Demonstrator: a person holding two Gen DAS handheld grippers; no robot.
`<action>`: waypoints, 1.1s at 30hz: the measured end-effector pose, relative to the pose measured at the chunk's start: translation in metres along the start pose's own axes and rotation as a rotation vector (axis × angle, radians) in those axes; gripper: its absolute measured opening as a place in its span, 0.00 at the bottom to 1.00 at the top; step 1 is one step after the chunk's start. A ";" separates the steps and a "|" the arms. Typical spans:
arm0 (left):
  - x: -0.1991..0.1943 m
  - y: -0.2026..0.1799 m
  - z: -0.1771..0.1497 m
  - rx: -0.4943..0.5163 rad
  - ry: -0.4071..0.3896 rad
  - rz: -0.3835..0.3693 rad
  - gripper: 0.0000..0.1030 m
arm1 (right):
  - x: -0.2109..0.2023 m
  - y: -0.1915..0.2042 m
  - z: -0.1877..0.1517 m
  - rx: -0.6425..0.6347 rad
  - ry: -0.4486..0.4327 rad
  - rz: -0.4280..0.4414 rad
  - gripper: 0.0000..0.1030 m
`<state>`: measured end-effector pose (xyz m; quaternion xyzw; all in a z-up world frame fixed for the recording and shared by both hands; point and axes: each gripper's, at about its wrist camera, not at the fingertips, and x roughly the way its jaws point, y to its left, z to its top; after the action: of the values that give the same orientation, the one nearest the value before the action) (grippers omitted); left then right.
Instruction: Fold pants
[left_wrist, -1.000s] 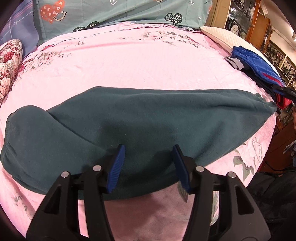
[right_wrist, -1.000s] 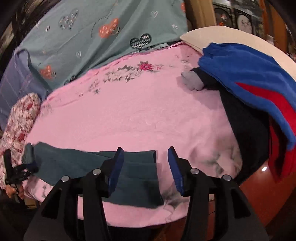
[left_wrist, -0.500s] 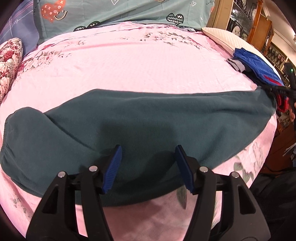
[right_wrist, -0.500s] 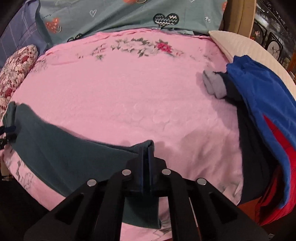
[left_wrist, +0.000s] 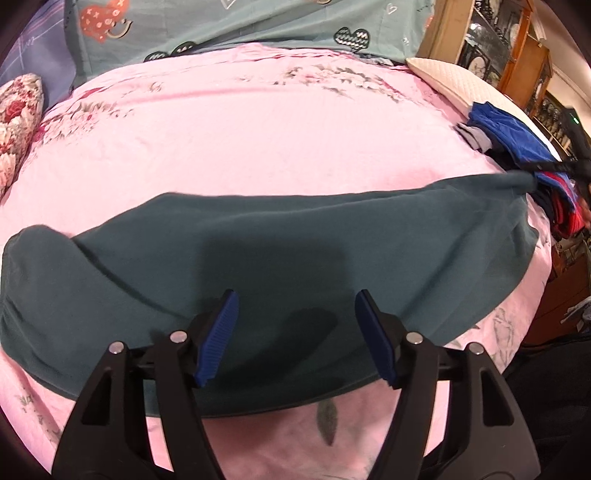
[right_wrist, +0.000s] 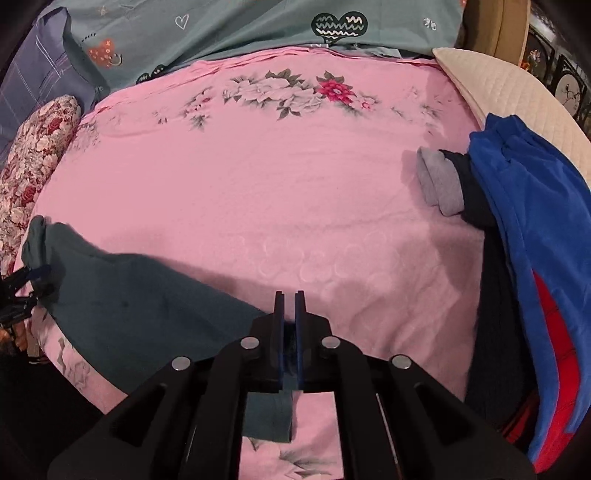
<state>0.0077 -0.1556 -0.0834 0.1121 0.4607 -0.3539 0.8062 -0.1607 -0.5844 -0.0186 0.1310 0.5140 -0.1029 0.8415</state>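
The right hand-held gripper (right_wrist: 289, 306) pinches one end of the green pants (left_wrist: 280, 258) on the pink bed (left_wrist: 258, 140), while the left hand-held gripper (left_wrist: 295, 325) hovers spread over them.

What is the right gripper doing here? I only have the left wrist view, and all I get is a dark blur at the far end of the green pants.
Observer: The right gripper is shut on the pants, pinching the cloth at the leg end; a flap of it hangs below the fingers.
Operator: And the left one sits open above the middle, as I see it. Is anything lying near the right grip?
Observer: Yes, a pile of clothes sits just to its right: blue on top, red and dark pieces under it, a grey piece at the edge.
Operator: Does the pile touch the pants?
Observer: In the right wrist view, no; bare pink sheet lies between them.
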 end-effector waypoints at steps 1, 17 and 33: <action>0.002 0.001 -0.001 -0.001 0.008 0.005 0.65 | -0.001 -0.001 -0.006 0.008 0.000 -0.012 0.21; -0.007 -0.005 -0.013 0.024 -0.017 -0.021 0.67 | 0.039 -0.029 -0.056 0.273 -0.022 0.216 0.09; -0.012 0.010 -0.020 0.026 -0.011 -0.010 0.67 | -0.039 0.007 -0.072 0.175 -0.051 0.100 0.06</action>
<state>-0.0024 -0.1322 -0.0855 0.1183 0.4524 -0.3643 0.8054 -0.2360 -0.5531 -0.0146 0.2267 0.4744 -0.1085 0.8437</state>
